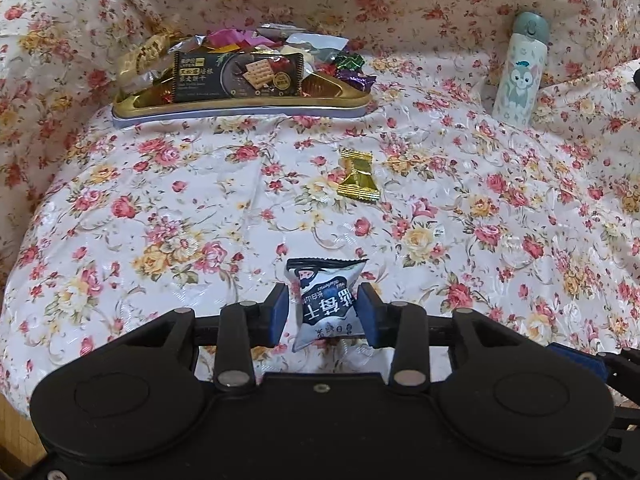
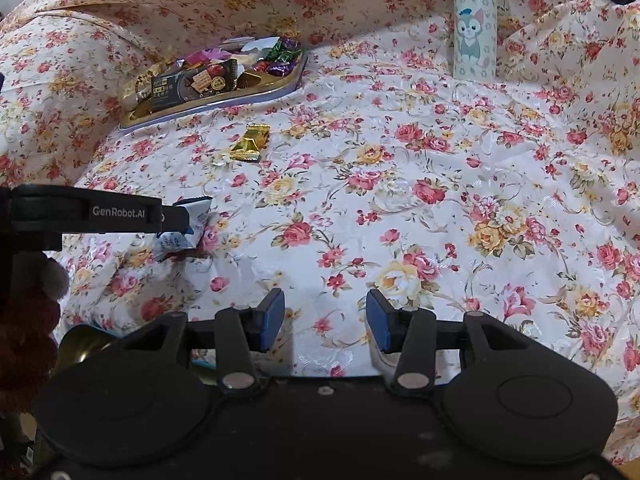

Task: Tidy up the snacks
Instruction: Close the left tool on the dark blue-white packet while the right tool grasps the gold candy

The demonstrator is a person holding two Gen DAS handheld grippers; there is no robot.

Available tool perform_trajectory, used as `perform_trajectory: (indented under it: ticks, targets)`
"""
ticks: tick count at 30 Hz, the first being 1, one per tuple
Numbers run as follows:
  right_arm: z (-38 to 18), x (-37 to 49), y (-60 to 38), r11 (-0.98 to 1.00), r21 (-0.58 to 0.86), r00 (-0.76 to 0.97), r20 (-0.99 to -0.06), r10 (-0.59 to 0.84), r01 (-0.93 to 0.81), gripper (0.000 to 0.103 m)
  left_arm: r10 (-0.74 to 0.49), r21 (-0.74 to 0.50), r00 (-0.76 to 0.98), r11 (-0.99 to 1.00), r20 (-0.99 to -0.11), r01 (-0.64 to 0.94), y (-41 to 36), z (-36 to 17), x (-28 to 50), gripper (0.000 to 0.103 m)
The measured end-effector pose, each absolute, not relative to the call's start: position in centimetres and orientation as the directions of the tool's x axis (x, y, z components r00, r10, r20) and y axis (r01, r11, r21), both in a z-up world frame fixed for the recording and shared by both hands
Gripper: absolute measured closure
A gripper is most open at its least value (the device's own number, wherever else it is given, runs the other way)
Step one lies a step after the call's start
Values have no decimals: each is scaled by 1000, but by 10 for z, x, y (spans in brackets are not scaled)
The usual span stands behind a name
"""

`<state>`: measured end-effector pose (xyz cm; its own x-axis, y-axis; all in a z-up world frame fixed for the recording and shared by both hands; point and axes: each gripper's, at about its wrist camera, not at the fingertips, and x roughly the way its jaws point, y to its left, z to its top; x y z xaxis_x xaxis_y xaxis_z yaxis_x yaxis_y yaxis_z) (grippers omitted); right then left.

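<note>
Claws differed: my left claw (image 1: 323, 312) pinched the blue-and-white snack packet (image 1: 326, 300) at lower centre, my right claw (image 2: 325, 318) gaped empty; gold candy (image 1: 357, 176) lay mid-frame, snack tray (image 1: 240, 110) upper left.

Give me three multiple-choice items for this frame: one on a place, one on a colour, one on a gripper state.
1. Where does the gold-wrapped candy lie?
A. in the tray
B. on the floral cloth, between tray and gripper
C. against the bottle

2. What colour is the rim of the snack tray?
A. gold
B. red
C. green

3. How is the left gripper?
A. open, nothing in it
B. shut on the blue-and-white packet
C. shut on the bottle

Key: 1 B, the candy sits alone on the cloth; 2 A, the rim shines gold; 3 B, both pads press the packet's sides.
</note>
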<state>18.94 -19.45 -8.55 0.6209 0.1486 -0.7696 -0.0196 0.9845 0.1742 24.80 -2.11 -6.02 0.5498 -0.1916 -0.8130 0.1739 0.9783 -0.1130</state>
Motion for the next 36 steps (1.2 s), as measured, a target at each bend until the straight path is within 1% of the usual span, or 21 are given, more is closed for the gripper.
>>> perform_trajectory:
  ticks: [3, 11, 14, 16, 19, 24, 29, 36]
  targets:
    - [-89, 193, -194, 985, 171, 619, -772, 145, -17, 56, -186, -104, 550, 979, -814, 177, -24, -62, 251, 53]
    - [-91, 199, -192, 986, 166, 617, -774, 142, -19, 56, -192, -108, 536, 977, -822, 183, -25, -71, 254, 53]
    - [-91, 204, -190, 987, 158, 620, -772, 138, -23, 56, -194, -105, 549, 976, -813, 189, -24, -70, 255, 57]
    - [-91, 208, -189, 988, 152, 625, -769, 135, -26, 56, -181, -89, 559, 978, -809, 188, -23, -70, 256, 62]
    - [-90, 215, -187, 989, 145, 631, -764, 134, -35, 56, -161, -77, 572, 983, -804, 167, -15, -70, 259, 62]
    - [-92, 231, -179, 989, 136, 634, -760, 139, -54, 56, -165, -121, 561, 986, -811, 116, 6, -72, 269, 62]
    - [-92, 253, -165, 988, 134, 640, -753, 150, -74, 56, -195, -179, 527, 981, -827, 81, 20, -80, 277, 59]
    - [-90, 291, -149, 985, 150, 660, -733, 165, -79, 56, -198, -177, 547, 980, -814, 92, 20, -81, 273, 59]
